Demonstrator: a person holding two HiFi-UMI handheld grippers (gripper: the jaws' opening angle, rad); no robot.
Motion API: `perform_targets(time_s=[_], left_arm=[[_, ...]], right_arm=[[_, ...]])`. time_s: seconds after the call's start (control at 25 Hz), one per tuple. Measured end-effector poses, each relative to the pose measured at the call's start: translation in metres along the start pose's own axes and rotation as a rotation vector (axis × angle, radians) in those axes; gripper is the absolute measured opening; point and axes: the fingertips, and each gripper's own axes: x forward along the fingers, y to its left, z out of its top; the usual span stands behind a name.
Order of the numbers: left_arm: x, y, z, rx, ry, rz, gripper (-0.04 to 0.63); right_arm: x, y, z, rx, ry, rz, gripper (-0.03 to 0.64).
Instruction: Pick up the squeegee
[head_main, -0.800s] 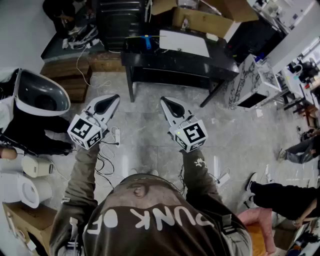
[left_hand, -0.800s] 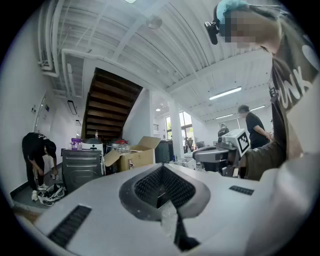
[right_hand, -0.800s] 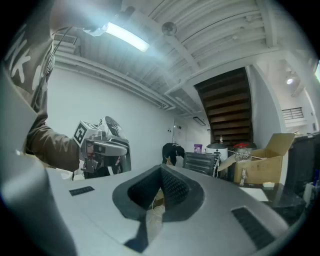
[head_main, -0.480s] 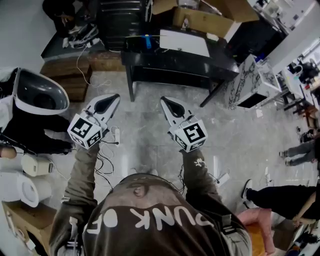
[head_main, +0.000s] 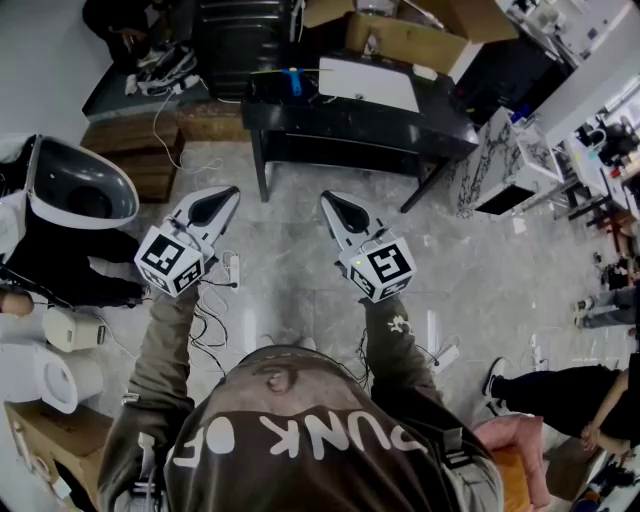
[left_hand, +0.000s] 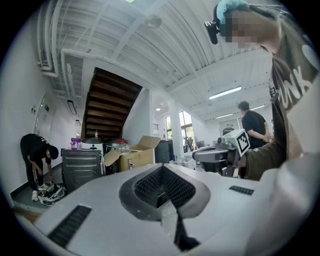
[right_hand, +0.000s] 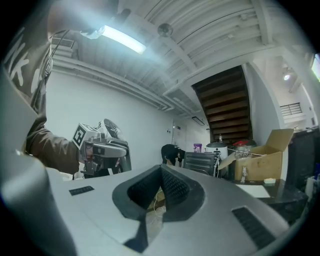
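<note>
A blue-handled tool (head_main: 293, 82), which looks like the squeegee, lies on the black table (head_main: 400, 125) at the far side of the room, left of a white board (head_main: 368, 86). My left gripper (head_main: 223, 193) and my right gripper (head_main: 327, 198) are held level side by side over the grey floor, short of the table and well apart from the tool. Each has its jaws together with nothing between them. In the left gripper view the left gripper's (left_hand: 161, 168) tips meet. The right gripper's (right_hand: 161, 168) tips in its own view do the same.
Cardboard boxes (head_main: 405, 40) and a dark cabinet (head_main: 240, 40) stand behind the table. A grey tub (head_main: 80, 190) and a wooden pallet (head_main: 135, 155) are at the left, white toilets (head_main: 40, 375) lower left. Cables (head_main: 225, 270) trail on the floor. People stand at the right edge (head_main: 565, 385).
Both grippers have kept still. A person's legs at the right edge of the head view have shifted.
</note>
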Motion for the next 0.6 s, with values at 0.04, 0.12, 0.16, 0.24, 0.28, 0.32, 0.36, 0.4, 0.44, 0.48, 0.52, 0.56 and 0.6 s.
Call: perform_targets(time_s=[0.04, 0.12, 0.16, 0.24, 0.28, 0.32, 0.36, 0.4, 0.44, 0.48, 0.52, 0.56, 0.6], left_arm=[[0.000, -0.001, 0.001, 0.000, 0.000, 0.000, 0.003], [0.000, -0.004, 0.003, -0.005, -0.002, -0.001, 0.003], [0.000, -0.004, 0.003, -0.008, -0.003, -0.001, 0.003], [0.001, -0.005, 0.001, -0.006, -0.001, 0.000, 0.003], [0.001, -0.005, 0.000, -0.005, -0.001, 0.000, 0.003], [0.002, -0.004, 0.000, -0.004, 0.000, 0.001, 0.003], [0.002, -0.004, -0.001, -0.003, 0.001, 0.002, 0.003], [0.002, -0.004, -0.001, -0.002, 0.002, 0.002, 0.003], [0.002, -0.004, -0.001, -0.002, 0.003, 0.003, 0.003], [0.002, -0.004, -0.002, -0.002, 0.003, 0.004, 0.003], [0.002, -0.005, -0.002, -0.002, 0.004, 0.006, 0.003], [0.001, -0.005, -0.002, -0.003, 0.005, 0.007, 0.003], [0.001, -0.005, -0.001, -0.005, 0.006, 0.008, 0.003]], right_arm=[[-0.001, 0.000, 0.001, 0.000, -0.001, -0.001, 0.011], [-0.002, 0.001, 0.001, 0.003, -0.002, 0.004, 0.025], [-0.002, 0.002, 0.001, 0.007, -0.001, 0.013, 0.053], [0.000, 0.004, -0.001, 0.016, 0.005, 0.039, 0.150], [0.001, 0.006, -0.002, 0.021, 0.009, 0.054, 0.219], [0.002, 0.007, -0.004, 0.029, 0.013, 0.070, 0.276], [0.004, 0.009, -0.006, 0.037, 0.019, 0.083, 0.351], [0.006, 0.010, -0.008, 0.043, 0.027, 0.089, 0.467], [0.008, 0.010, -0.010, 0.044, 0.034, 0.087, 0.561], [0.008, 0.009, -0.012, 0.042, 0.036, 0.078, 0.595], [0.008, 0.008, -0.012, 0.039, 0.033, 0.066, 0.595], [0.007, 0.007, -0.012, 0.036, 0.027, 0.055, 0.595], [0.006, 0.007, -0.011, 0.034, 0.022, 0.049, 0.595]])
